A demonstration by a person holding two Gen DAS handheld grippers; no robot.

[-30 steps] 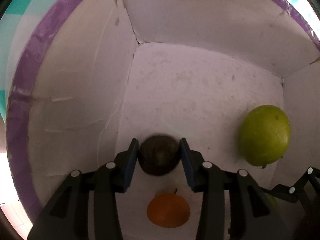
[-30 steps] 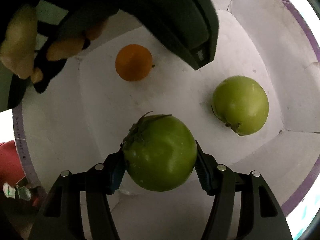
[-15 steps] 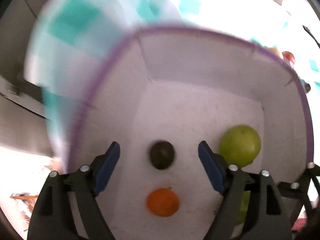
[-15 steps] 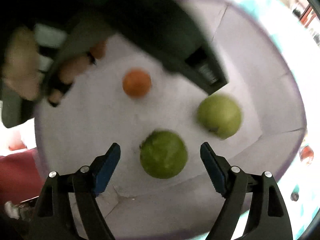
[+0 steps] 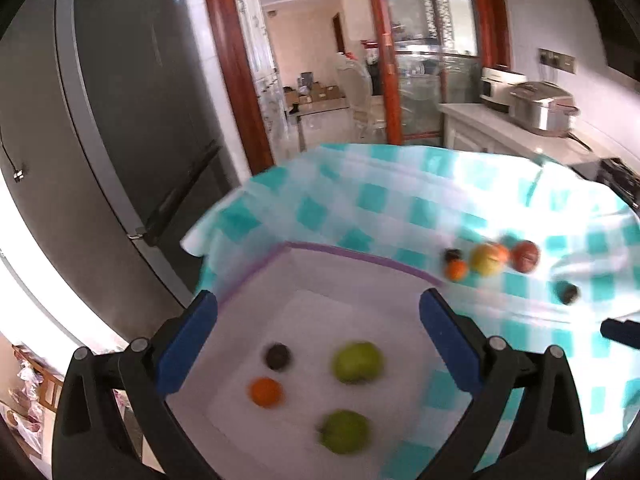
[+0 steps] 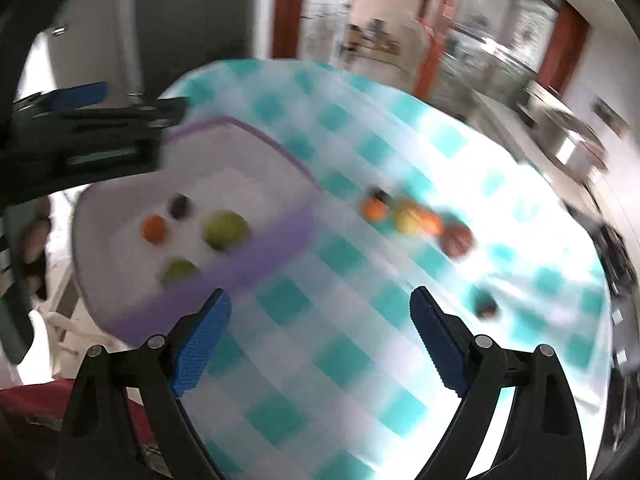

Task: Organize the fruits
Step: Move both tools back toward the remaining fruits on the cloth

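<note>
Left wrist view: we see the left gripper (image 5: pixel 318 316) spread wide, empty, above the white box (image 5: pixel 256 270). Inside the box: dark fruit (image 5: pixel 277 356), orange (image 5: pixel 265 392), two green fruits (image 5: pixel 357 362). Right wrist view, blurred: right gripper (image 6: pixel 320 320) gaping, empty, over the checkered cloth (image 6: pixel 352 392) beside the box (image 6: pixel 276 256); loose fruits (image 6: pixel 416 220) lie on the cloth beyond the box.
</note>
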